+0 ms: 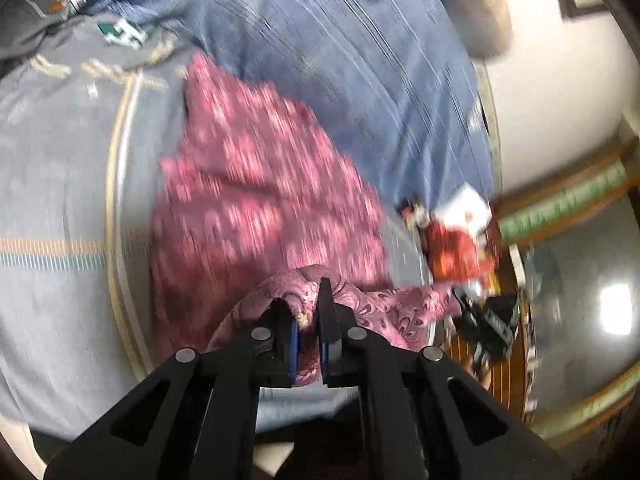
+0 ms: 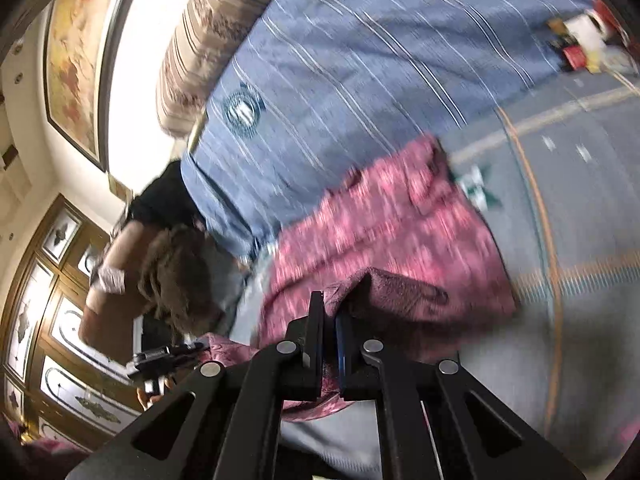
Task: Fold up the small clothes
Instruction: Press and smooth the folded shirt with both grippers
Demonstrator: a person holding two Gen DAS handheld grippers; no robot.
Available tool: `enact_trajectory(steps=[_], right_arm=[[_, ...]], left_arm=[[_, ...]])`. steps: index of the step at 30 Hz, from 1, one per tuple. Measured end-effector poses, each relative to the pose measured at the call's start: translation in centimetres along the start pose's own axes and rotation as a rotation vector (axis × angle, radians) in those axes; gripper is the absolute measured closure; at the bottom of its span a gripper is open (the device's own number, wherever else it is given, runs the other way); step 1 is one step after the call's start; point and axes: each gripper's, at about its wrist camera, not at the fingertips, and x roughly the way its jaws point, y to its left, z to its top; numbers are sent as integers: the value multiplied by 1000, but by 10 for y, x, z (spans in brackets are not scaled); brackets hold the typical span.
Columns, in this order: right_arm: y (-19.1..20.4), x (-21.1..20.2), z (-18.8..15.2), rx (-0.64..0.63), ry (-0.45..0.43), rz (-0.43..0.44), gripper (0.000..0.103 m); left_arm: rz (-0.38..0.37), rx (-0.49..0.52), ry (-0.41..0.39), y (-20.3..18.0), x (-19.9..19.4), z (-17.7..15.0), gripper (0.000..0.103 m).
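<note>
A pink patterned cloth point(image 1: 256, 184) lies spread on a grey-blue bedsheet point(image 1: 52, 168), blurred by motion. My left gripper point(image 1: 308, 316) is shut on its near edge, with a fold of cloth bunched between the fingers. In the right wrist view the same pink cloth point(image 2: 392, 224) hangs from my right gripper point(image 2: 330, 316), which is shut on another part of its edge. The other gripper point(image 1: 486, 328) shows at the right of the left wrist view, and also at the lower left of the right wrist view point(image 2: 164, 360), with cloth stretched toward it.
A blue striped blanket point(image 1: 360, 60) covers the far bed. A patterned pillow point(image 2: 208, 36) lies at the head. Red and white packets point(image 1: 456, 236) sit near the bed edge. Dark clothes point(image 1: 32, 4) lie at the far left. A wooden cabinet point(image 2: 52, 304) stands beside the bed.
</note>
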Motion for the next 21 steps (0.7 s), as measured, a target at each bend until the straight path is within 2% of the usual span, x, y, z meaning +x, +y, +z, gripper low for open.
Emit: enact_trajectory(steps=[4, 10, 13, 16, 18, 21], right_arm=[[-7, 43, 45, 39, -38, 9, 99], [-39, 116, 85, 157, -9, -36, 99], [-63, 146, 98, 244, 2, -52, 99], [-81, 162, 112, 324, -22, -50, 98], [-95, 171, 121, 396, -39, -51, 93], [-116, 175, 132, 482, -82, -76, 91]], left_arm=[[31, -52, -34, 14, 21, 49, 98], [61, -175, -40, 50, 64, 118, 98], [75, -207, -31, 61, 79, 139, 98], [126, -226, -6, 72, 99, 160, 98], [154, -263, 4, 80, 109, 170, 97], [105, -369, 34, 98, 116, 180, 96]])
